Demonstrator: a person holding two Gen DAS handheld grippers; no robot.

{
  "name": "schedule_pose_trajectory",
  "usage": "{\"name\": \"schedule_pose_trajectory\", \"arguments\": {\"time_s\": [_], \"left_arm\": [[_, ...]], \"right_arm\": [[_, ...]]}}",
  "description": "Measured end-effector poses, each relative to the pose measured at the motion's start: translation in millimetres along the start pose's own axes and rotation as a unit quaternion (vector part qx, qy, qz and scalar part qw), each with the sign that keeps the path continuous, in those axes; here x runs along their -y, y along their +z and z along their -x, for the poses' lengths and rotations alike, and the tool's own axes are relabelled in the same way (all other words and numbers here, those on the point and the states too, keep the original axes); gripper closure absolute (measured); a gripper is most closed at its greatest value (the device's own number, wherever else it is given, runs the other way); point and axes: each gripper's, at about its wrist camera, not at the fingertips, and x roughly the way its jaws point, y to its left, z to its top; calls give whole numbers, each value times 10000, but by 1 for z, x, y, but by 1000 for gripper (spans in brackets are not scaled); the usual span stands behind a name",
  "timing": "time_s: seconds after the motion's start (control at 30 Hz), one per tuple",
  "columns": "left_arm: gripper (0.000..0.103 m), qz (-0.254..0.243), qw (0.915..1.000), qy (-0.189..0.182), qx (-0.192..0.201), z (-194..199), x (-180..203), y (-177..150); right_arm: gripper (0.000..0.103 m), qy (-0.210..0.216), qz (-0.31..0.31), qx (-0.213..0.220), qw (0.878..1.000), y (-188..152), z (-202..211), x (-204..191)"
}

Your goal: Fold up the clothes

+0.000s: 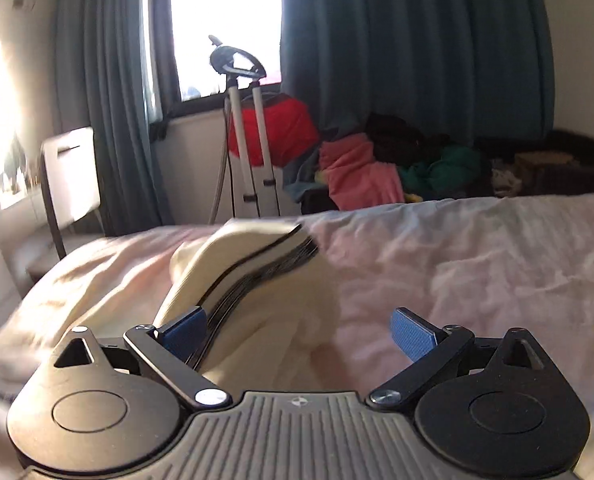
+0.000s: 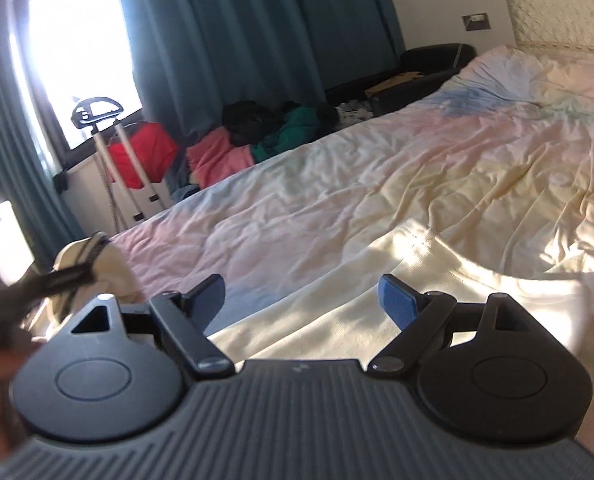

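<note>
Headboard (image 2: 557, 4) shows in right view only.

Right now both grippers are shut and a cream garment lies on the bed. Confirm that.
Not quite. Both grippers are open: the left gripper in the left wrist view and the right gripper in the right wrist view have their blue pads wide apart, gripping nothing. The cream garment does lie on the bed.
</note>
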Motion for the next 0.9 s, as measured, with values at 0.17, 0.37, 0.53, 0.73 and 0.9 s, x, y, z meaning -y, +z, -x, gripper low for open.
{"name": "schedule_pose_trajectory", "arguments": {"time_s": [0.17,0.37,0.53,0.73,0.9], "left_arm": [[5,-88,9974,697,-185,-89,35,12],[75,-31,9926,974,-718,-129,24,12],[95,122,9984,245,-490,-98,-2,25],[96,984,9755,-1838,698,-1,-70,62],[63,2156,9438,-2392,749,29,-141,62]], "right_arm": [[17,-157,-71,-67,9998,-10,-38,4],[17,-221,-53,-256,9994,-22,-70,4],[18,-246,-98,-289,9992,-24,-73,5],[18,-261,86,-97,9996,-22,-58,-2],[17,-205,258,164,9993,-17,-40,-11]]}}
